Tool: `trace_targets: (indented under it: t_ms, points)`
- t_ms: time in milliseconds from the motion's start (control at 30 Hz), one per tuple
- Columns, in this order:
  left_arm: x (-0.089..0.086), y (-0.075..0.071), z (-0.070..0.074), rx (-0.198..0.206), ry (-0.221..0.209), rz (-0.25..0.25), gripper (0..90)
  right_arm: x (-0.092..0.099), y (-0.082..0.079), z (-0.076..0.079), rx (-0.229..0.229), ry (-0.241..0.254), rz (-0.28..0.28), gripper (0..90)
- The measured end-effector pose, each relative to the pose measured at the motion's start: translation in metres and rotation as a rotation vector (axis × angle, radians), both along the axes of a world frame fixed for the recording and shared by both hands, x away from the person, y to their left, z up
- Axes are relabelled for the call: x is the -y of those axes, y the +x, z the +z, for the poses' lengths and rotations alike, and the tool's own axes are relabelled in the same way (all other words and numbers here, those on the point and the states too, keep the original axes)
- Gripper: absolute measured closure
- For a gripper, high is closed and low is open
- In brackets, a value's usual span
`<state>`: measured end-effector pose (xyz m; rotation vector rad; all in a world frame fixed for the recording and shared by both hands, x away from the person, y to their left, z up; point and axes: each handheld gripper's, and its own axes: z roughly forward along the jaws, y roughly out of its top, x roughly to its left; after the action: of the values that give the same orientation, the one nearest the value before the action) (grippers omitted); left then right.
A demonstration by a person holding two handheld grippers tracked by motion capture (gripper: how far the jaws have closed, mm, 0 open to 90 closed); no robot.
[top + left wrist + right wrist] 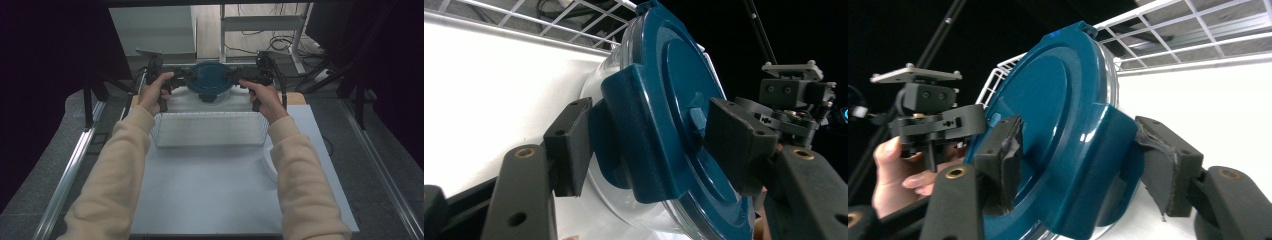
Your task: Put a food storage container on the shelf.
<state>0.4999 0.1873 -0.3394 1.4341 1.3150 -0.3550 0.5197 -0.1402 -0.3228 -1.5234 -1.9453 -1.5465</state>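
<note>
A pale grey table (210, 185) stands in a dark room – cables on the floor beyond it. One round container with a blue lid (209, 80) sits between the two grippers, past one wire basket (209, 129). The left gripper (176, 80) and right gripper (240, 78) each straddle a blue lid latch, jaws parted – pads not pressing. No writing is legible.

Glossy blue plastic lid (674, 85) on a clear container (621, 210); white wire basket (210, 129); matt table (210, 190).
</note>
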Motion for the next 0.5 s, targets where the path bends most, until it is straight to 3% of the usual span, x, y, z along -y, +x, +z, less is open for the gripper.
trace_targets:
  t_ms: [33, 67, 133, 167, 200, 233, 267, 300, 367, 433, 467, 500]
  points:
    - [0.000, 0.000, 0.000, 0.000, 0.000, 0.000, 35.0, 0.000, 0.000, 0.000, 0.000, 0.000, 0.000, 34.5]
    - [0.001, -0.002, 0.002, 0.025, 0.011, 0.010, 30.7, -0.005, -0.006, 0.004, 0.049, -0.057, -0.026, 26.5]
    - [0.000, -0.004, 0.003, 0.043, 0.028, 0.027, 27.7, -0.006, -0.008, 0.006, 0.069, -0.079, -0.037, 23.2]
    - [-0.001, -0.008, 0.007, 0.079, 0.072, 0.047, 24.7, -0.008, -0.012, 0.008, 0.098, -0.106, -0.041, 19.1]
    - [-0.002, -0.016, 0.012, 0.136, 0.130, 0.072, 22.1, -0.011, -0.023, 0.015, 0.167, -0.171, -0.058, 11.4]
    - [-0.003, -0.022, 0.015, 0.173, 0.161, 0.078, 21.7, -0.012, -0.028, 0.018, 0.191, -0.196, -0.065, 9.3]
    - [-0.003, -0.022, 0.015, 0.173, 0.161, 0.078, 21.7, -0.012, -0.028, 0.018, 0.191, -0.196, -0.065, 9.3]
    - [-0.004, -0.030, 0.018, 0.212, 0.187, 0.081, 21.7, -0.012, -0.034, 0.021, 0.224, -0.229, -0.080, 7.7]
    - [-0.004, -0.043, 0.019, 0.250, 0.200, 0.069, 21.6, -0.009, -0.050, 0.026, 0.287, -0.273, -0.089, 7.2]
    - [-0.004, -0.061, 0.018, 0.284, 0.220, 0.045, 21.5, -0.004, -0.065, 0.028, 0.323, -0.279, -0.076, 7.4]
    - [-0.005, -0.069, 0.017, 0.298, 0.231, 0.027, 21.3, 0.003, -0.080, 0.028, 0.362, -0.287, -0.041, 8.5]
    - [-0.006, -0.075, 0.016, 0.307, 0.235, 0.017, 21.3, 0.003, -0.080, 0.028, 0.362, -0.287, -0.041, 8.5]
